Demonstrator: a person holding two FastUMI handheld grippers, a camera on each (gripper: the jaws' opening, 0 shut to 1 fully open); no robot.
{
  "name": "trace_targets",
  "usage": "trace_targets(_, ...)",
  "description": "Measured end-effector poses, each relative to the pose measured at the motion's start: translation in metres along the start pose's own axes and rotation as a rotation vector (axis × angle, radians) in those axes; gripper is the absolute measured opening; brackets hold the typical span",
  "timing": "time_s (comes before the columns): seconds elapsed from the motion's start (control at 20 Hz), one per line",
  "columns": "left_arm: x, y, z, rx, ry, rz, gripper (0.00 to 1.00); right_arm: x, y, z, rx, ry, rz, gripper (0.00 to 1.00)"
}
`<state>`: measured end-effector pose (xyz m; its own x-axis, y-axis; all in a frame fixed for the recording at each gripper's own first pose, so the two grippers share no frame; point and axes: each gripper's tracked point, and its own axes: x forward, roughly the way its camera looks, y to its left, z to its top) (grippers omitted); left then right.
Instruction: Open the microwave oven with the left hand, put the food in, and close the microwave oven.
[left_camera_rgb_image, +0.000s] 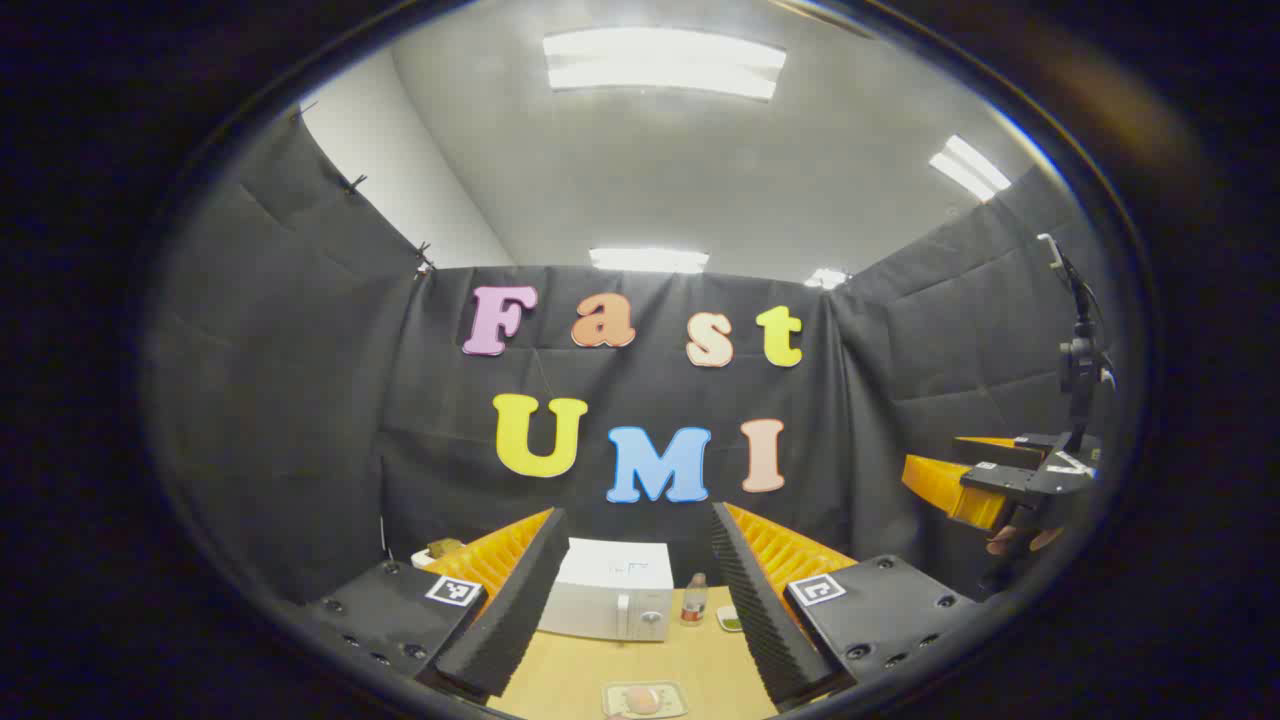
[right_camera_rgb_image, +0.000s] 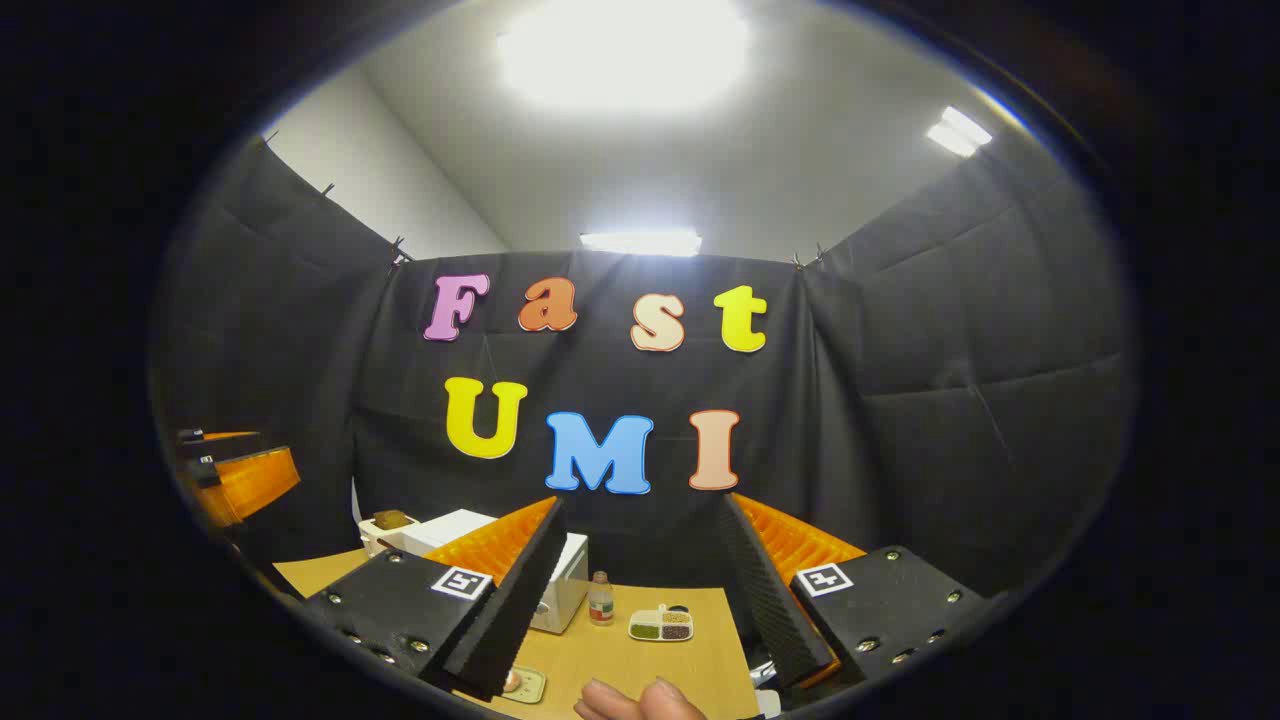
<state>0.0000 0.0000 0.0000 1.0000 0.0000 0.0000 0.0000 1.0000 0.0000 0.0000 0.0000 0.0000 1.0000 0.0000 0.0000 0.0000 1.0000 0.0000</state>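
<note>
Microwave oven (left_camera_rgb_image: 612, 592) beyond left gripper (left_camera_rgb_image: 630, 610)

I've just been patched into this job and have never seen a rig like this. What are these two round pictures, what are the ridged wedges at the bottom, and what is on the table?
No robot arm here: a person holds one two-finger gripper in each hand, and a camera rides on each.

In the left gripper view, the wedges are the left gripper, open and holding nothing. The other gripper shows far right. Ahead on the wooden table stands the microwave, door closed, with a small bottle beside it and food on a plate nearer you.

In the right gripper view, the right gripper is open and holds nothing too. A divided dish sits near the bottle, and a hand shows at the bottom edge.
</note>
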Motion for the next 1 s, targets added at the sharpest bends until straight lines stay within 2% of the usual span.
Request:
trace_targets(0.15, 0.005, -0.009, -0.009, 0.005, 0.023, -0.004, 0.99, 0.003, -0.005, -0.003, -0.011, 0.001, 0.008, 0.95)
trace_targets(0.25, 0.009, -0.014, -0.009, 0.018, 0.030, -0.004, 0.92, 0.007, -0.010, -0.004, -0.016, -0.005, 0.009, 0.95)
trace_targets(0.4, 0.008, -0.026, -0.005, 0.028, 0.028, -0.022, 0.92, 0.015, -0.017, -0.010, -0.022, 0.006, 0.016, 0.95)
trace_targets(0.45, 0.011, -0.028, -0.005, 0.026, 0.034, -0.021, 0.95, 0.017, -0.020, -0.010, -0.023, 0.004, 0.021, 0.95)
trace_targets(0.65, 0.024, -0.039, -0.004, 0.004, 0.037, 0.014, 0.92, 0.032, -0.036, -0.016, -0.006, -0.002, 0.032, 0.95)
trace_targets(0.7, 0.029, -0.044, -0.005, -0.003, 0.042, 0.018, 0.99, 0.036, -0.038, -0.019, 0.002, 0.004, 0.040, 0.95)
trace_targets(0.75, 0.037, -0.048, -0.011, -0.003, 0.049, 0.022, 0.99, 0.039, -0.042, -0.023, 0.009, 0.008, 0.046, 0.95)
trace_targets(0.8, 0.042, -0.049, -0.013, 0.003, 0.051, 0.031, 0.92, 0.042, -0.045, -0.025, 0.015, 0.000, 0.049, 0.95)
trace_targets(0.85, 0.044, -0.049, -0.016, 0.013, 0.059, 0.045, 0.92, 0.048, -0.051, -0.028, 0.016, 0.004, 0.044, 0.95)
trace_targets(1.0, 0.048, -0.055, -0.028, 0.010, 0.081, 0.068, 0.97, 0.056, -0.053, -0.037, 0.017, 0.019, 0.065, 0.95)
